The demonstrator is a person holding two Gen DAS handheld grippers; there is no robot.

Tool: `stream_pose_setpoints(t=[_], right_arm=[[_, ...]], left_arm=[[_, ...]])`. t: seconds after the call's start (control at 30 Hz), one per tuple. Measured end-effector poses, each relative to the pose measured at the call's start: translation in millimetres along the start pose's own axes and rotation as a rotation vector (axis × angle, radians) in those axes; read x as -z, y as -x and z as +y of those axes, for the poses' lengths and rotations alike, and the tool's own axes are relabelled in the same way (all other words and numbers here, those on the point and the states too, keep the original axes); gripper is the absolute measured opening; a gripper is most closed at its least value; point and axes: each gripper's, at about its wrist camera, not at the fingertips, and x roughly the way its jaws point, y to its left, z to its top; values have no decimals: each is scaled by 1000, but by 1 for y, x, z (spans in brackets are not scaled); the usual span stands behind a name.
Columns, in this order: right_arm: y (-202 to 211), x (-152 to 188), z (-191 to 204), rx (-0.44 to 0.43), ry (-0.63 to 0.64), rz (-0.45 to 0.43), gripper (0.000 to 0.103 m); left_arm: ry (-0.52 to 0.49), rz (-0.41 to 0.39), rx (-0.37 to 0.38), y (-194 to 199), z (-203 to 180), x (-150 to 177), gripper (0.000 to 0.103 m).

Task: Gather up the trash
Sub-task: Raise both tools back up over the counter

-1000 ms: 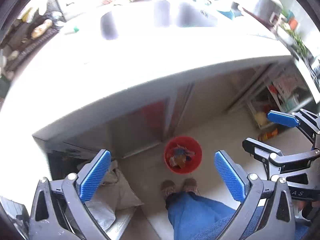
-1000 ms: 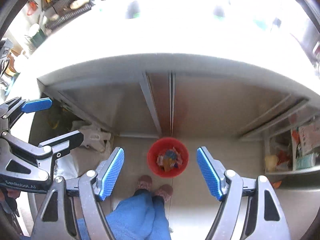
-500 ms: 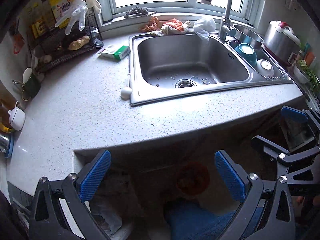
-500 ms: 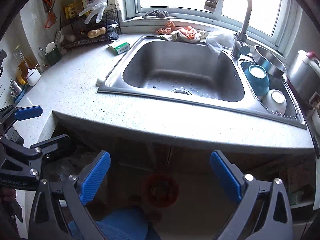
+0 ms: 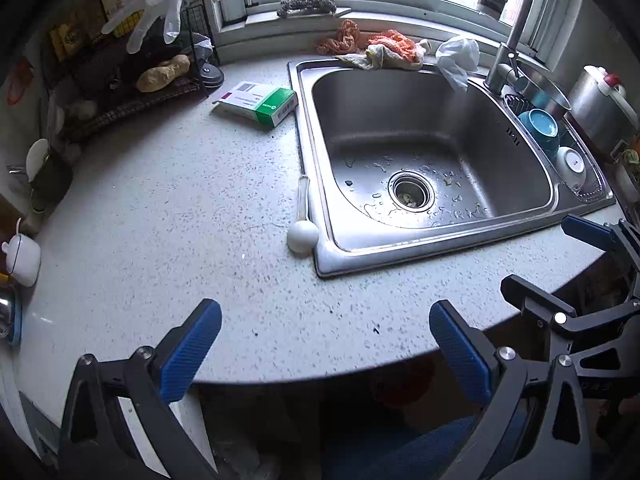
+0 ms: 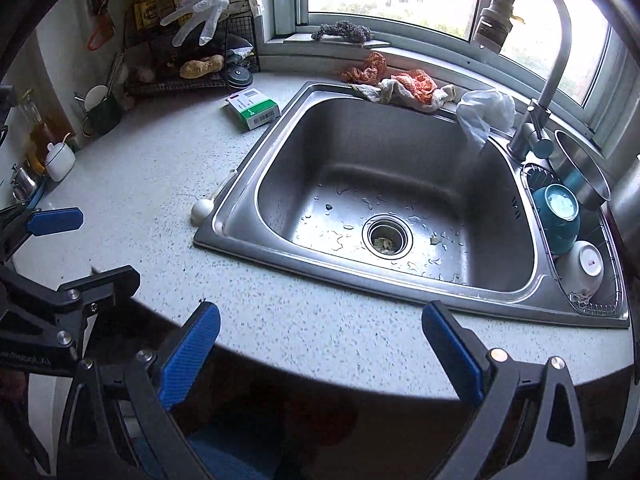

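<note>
Lying flat on the speckled bench [image 5: 160, 220], the green-and-white carton [image 5: 258, 104] has its long axis running across toward the back left corner of the sink [image 5: 316, 160], with its barcoded end nearest that rim and just apart from it. A crumpled white plastic bag [image 5: 458, 58] droops over the sink's back edge beside the tap. A white round-ended utensil [image 5: 303, 220] lies along the sink's left rim, its round end toward the bench front. Small scraps sit in the drain [image 5: 410, 197], too small to tell what they are. Below the bench edge a red bin [image 5: 400, 380] shows only as a dim patch in shadow. The left hand-held gripper [image 5: 323, 312] hangs released over the bench front, holding nothing. The right hand-held gripper [image 6: 319, 314] has just been opening its jaws, which stand wide with nothing between them.
</note>
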Motion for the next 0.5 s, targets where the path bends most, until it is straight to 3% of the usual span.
stream_pose_setpoints(t=[0.23, 0.43, 0.5], right_arm=[[-46, -39, -1, 29, -29, 66, 101], [-73, -51, -6, 39, -59, 132, 101], [-79, -53, -9, 37, -68, 146, 101]], left_arm=[[-40, 84, 34, -56, 18, -45, 103], [-43, 146, 55, -94, 23, -61, 102], [-56, 169, 47, -104, 22, -64, 94]])
